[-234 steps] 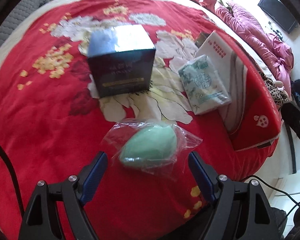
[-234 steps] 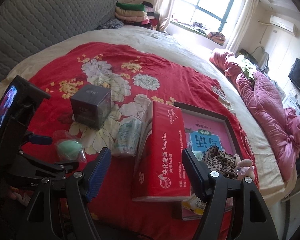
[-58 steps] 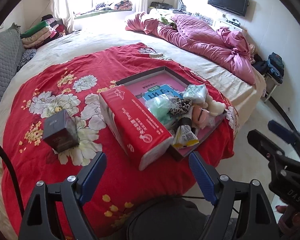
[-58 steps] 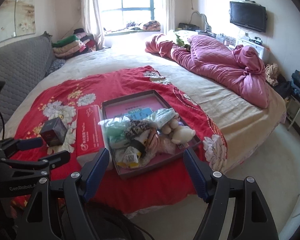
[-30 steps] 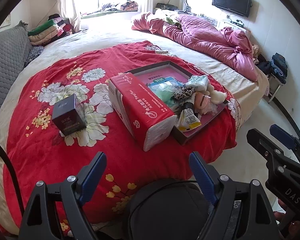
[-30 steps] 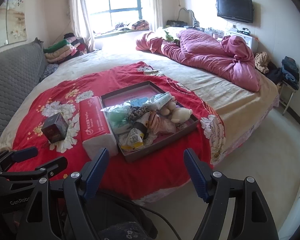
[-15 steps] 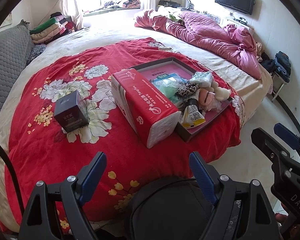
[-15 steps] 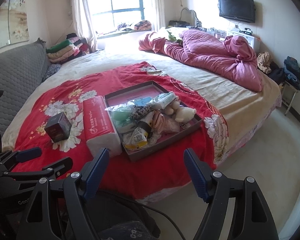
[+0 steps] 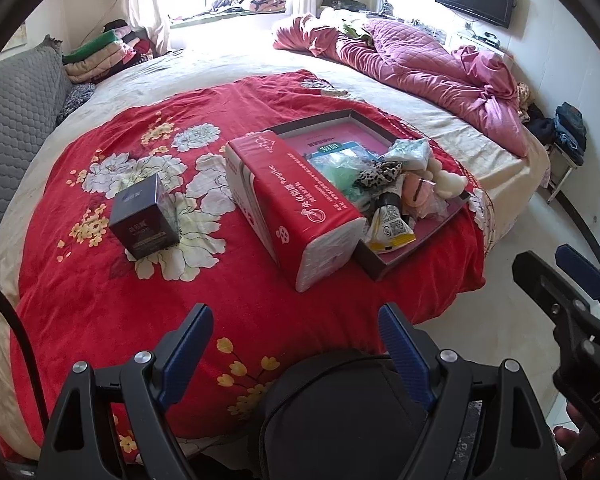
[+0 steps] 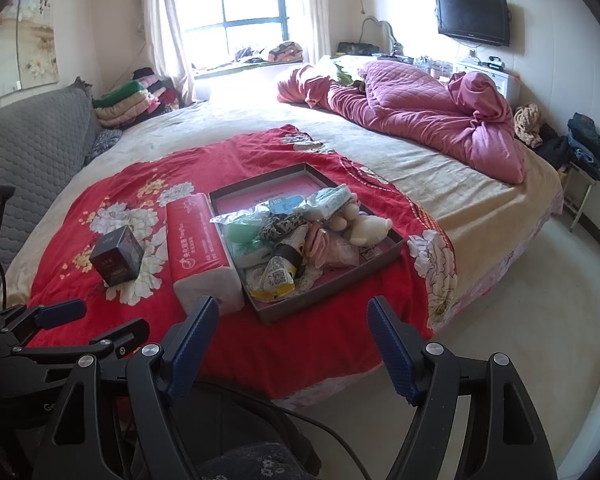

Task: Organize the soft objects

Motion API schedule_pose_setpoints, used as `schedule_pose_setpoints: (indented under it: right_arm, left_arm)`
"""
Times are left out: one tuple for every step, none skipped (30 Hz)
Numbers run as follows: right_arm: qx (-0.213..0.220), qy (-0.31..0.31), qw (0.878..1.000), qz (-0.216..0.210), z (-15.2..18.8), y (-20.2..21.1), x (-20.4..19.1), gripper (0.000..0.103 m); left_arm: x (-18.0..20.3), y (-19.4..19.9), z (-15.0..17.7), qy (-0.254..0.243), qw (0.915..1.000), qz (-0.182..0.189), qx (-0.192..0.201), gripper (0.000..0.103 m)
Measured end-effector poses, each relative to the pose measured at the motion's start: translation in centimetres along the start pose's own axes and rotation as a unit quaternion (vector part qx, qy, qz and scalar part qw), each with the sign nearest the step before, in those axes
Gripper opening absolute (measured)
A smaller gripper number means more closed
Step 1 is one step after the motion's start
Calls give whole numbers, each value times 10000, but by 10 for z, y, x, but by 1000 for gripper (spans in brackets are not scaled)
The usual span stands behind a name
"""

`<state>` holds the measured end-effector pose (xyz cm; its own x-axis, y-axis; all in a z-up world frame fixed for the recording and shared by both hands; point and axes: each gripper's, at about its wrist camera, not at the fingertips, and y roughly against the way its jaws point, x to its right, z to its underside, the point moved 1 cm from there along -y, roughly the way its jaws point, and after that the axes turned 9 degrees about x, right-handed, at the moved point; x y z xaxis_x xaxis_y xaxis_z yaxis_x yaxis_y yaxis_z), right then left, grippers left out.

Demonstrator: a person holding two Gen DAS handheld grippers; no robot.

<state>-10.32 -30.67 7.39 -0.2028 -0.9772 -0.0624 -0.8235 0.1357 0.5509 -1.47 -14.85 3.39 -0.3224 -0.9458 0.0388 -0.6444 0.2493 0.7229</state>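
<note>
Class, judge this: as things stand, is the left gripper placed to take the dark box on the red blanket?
Probably not yet: the left gripper hangs open, well short of the dark box, though nothing blocks the way.

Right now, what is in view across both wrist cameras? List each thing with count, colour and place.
blanket: 1, red with white and yellow flowers, spread over the bed.
tray: 1, dark rim with pink floor, on the blanket.
soft items: a pile, count unclear; green, leopard-print, pink and cream pieces, inside the tray.
tissue pack: 1, red, on the blanket against the tray's side.
dark box: 1, navy-black, upright on the blanket, apart from the tissue pack.
quilt: 1, pink, bunched at the bed's far side.
folded clothes: 1 stack, mixed colours, near the window.
TV: 1, black, on the wall.
left gripper: 1, black with blue pads, open, empty.
right gripper: 1, black with blue pads, open, empty.
</note>
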Motion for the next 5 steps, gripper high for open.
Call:
schedule_pose_setpoints:
  right_arm:
    - [4, -2, 10000, 4, 1, 0, 0, 78]
    - [8, -5, 10000, 6, 1, 0, 1, 78]
    - [2, -6, 10000, 6, 1, -1, 1, 78]
    - [5, -4, 10000, 6, 2, 0, 1, 78]
    - [13, -3, 10000, 8, 1, 0, 1, 78]
  left_arm:
    - [-1, 0, 0, 22, 10000, -7, 2, 84]
    - [-2, -1, 0, 51, 10000, -35, 3, 84]
    - [-2, -1, 1, 60, 10000, -40, -17, 84]
    - [-3, -1, 0, 74, 10000, -49, -19, 84]
    - [-3, -1, 1, 70, 10000, -53, -19, 84]
